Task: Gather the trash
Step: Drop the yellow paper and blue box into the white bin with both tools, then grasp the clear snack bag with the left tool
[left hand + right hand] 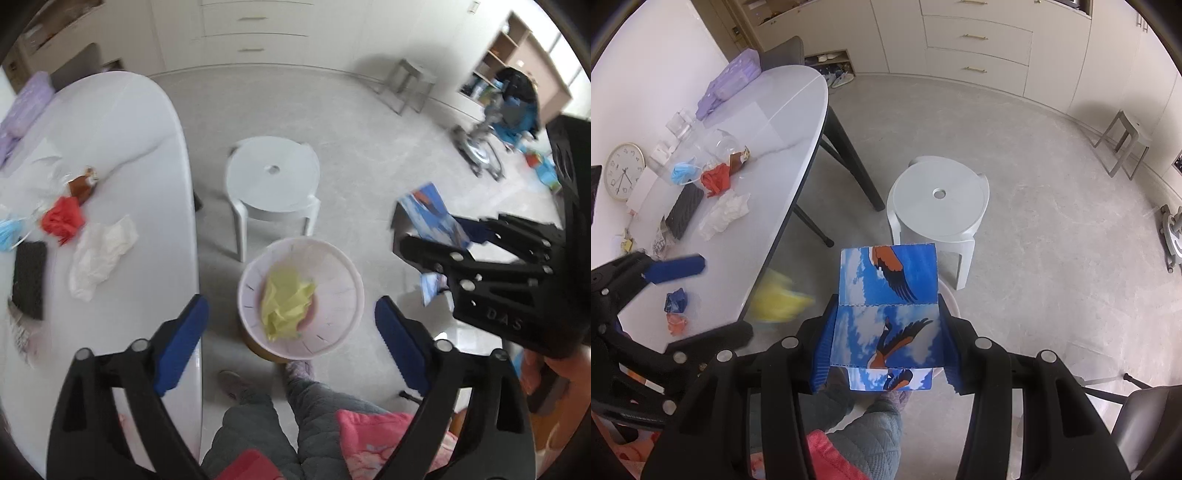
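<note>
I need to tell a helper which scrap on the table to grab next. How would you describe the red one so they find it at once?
Start at the long white oval table. Near its middle lies a cluster of litter beside a flat black rectangular pad. The crumpled red plastic scrap sits between a blue face mask and a crumpled white tissue, the only bright red piece there.

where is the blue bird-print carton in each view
Left wrist view: the blue bird-print carton is at right of centre, clamped in the right gripper, right of the bin.
Right wrist view: the carton fills the lower centre, pressed between that gripper's own pads, in front of the stool.
Shared landmark: the round white stool with a hole in its seat.
</note>
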### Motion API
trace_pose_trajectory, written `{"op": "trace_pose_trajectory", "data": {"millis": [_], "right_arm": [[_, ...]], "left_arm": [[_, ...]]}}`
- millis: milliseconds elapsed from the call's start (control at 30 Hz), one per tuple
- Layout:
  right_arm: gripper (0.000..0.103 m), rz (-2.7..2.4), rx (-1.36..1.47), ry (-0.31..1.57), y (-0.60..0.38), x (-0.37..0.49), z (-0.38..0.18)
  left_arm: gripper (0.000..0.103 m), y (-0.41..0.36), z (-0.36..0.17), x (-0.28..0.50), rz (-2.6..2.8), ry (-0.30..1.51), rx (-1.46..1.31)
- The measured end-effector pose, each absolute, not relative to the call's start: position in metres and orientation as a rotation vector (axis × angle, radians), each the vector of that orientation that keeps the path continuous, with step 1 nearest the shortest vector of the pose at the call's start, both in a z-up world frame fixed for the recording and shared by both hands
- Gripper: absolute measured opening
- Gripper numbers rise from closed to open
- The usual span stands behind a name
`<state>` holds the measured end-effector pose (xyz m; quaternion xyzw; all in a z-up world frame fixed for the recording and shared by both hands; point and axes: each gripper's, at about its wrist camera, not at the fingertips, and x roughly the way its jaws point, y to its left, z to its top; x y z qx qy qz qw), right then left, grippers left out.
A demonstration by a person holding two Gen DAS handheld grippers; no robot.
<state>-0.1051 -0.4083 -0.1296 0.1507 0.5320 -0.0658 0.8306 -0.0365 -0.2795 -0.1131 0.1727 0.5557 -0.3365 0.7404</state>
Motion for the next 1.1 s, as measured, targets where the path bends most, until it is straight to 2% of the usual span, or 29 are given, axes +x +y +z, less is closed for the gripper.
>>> {"op": "trace_pose_trajectory", "data": {"millis": [467, 500, 533, 600, 867, 1100], "right_arm": [[0.049, -0.099, 0.320, 1.182, -0.394, -0.098, -0.146], [0.052, -0.096, 0.319, 1.187, -0.391, -0.098, -0.147], [0.071, -0.095, 0.317, 1.200, -0.389, -0.097, -0.149], [0.102, -0.120, 0.296, 1.224, -0.383, -0.096, -0.152], [0.101, -0.149, 0.274, 1.220, -0.367, -0.089, -0.148], [0.101, -0.120, 0.265, 1.179, -0.338, -0.064, -0.128]], "left_arm": [[0.088, -0.252, -0.100, -0.031, -0.709, 1.223, 0.300], [0.088, -0.249, -0.099, -0.030, -0.705, 1.223, 0.294], [0.088, -0.247, -0.099, -0.029, -0.701, 1.223, 0.291], [0.088, -0.242, -0.099, -0.028, -0.693, 1.224, 0.283], [0.088, -0.212, -0.095, -0.020, -0.648, 1.217, 0.245], [0.089, -0.151, -0.090, 0.002, -0.515, 1.181, 0.193]]}}
